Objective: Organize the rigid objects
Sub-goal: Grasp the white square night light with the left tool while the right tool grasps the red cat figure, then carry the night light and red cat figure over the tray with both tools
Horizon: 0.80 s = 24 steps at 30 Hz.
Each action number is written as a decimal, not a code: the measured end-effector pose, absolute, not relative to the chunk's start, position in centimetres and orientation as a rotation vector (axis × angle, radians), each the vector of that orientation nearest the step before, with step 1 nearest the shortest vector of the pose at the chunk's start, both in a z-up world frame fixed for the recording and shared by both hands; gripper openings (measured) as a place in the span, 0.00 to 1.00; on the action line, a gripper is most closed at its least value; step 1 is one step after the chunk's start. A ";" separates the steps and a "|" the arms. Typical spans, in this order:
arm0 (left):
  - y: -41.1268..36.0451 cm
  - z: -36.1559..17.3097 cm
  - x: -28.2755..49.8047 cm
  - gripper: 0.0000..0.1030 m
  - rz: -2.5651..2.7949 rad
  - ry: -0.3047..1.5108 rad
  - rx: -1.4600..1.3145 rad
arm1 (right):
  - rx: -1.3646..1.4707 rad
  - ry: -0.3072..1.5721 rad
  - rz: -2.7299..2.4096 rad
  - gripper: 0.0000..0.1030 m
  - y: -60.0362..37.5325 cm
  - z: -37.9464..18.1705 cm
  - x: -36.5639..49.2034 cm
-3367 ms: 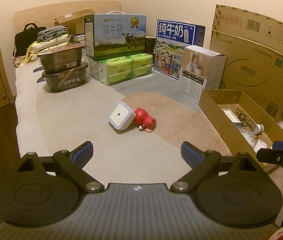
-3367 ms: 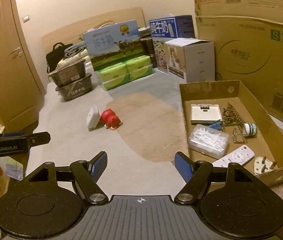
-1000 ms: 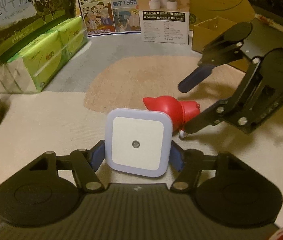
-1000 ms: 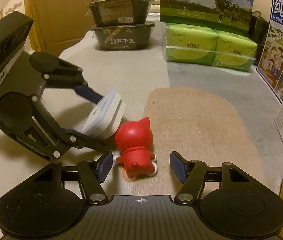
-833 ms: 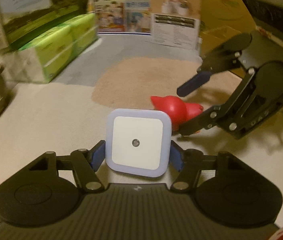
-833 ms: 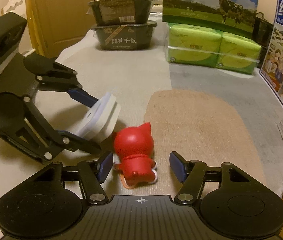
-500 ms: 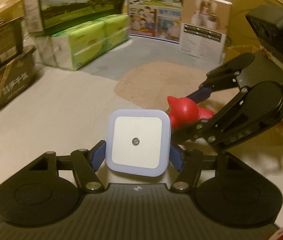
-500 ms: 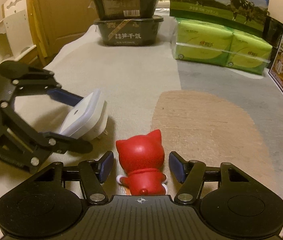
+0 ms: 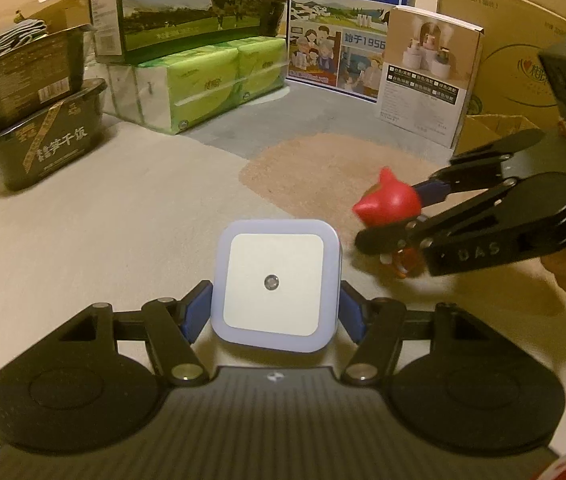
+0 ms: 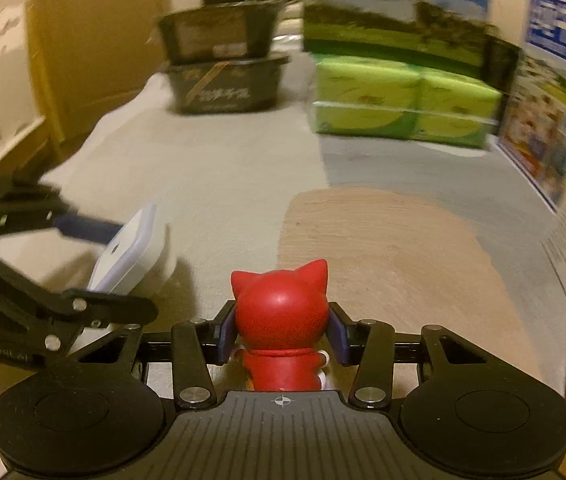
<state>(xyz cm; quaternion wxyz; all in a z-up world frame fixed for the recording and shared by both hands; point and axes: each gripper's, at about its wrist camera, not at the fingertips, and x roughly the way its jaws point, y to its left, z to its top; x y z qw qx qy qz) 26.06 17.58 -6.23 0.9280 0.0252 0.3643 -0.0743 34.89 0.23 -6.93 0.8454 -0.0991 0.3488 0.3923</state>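
Counted in view: one white square night light (image 9: pixel 276 285); one red cat figurine (image 10: pixel 281 320); two stacked black food trays (image 9: pixel 29 116), far left; two milk cartons (image 9: pixel 187 4); two green tissue packs (image 9: pixel 207 80); one white humidifier box (image 9: pixel 427 76), far right.

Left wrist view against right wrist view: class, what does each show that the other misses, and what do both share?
Only the left wrist view shows the white humidifier box and brown cardboard box. Only the right wrist view shows the wooden door. Both show the square night light clamped in the left gripper, the red cat figure clamped in the right gripper, and the green tissue packs.
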 end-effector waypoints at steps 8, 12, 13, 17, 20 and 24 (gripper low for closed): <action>15.8 -5.1 22.8 0.61 -0.119 0.743 0.042 | -0.126 0.716 0.774 0.45 -2.7 -4.9 31.1; 14.7 -3.9 20.8 0.61 -0.105 0.736 0.033 | -0.091 0.707 0.748 0.45 -4.6 -3.6 29.0; 14.4 -3.5 20.2 0.61 -0.102 0.732 0.030 | -0.084 0.705 0.739 0.45 -5.1 -3.2 28.4; 12.8 -2.2 18.1 0.61 -0.094 0.722 0.028 | -0.042 0.703 0.696 0.45 -7.5 -1.8 25.8; 11.5 -1.4 16.6 0.61 -0.092 0.714 0.013 | 0.010 0.718 0.658 0.45 -9.5 -1.0 23.7; 9.4 -0.6 14.7 0.61 -0.073 0.708 0.027 | 0.042 0.732 0.615 0.45 -11.8 0.2 20.7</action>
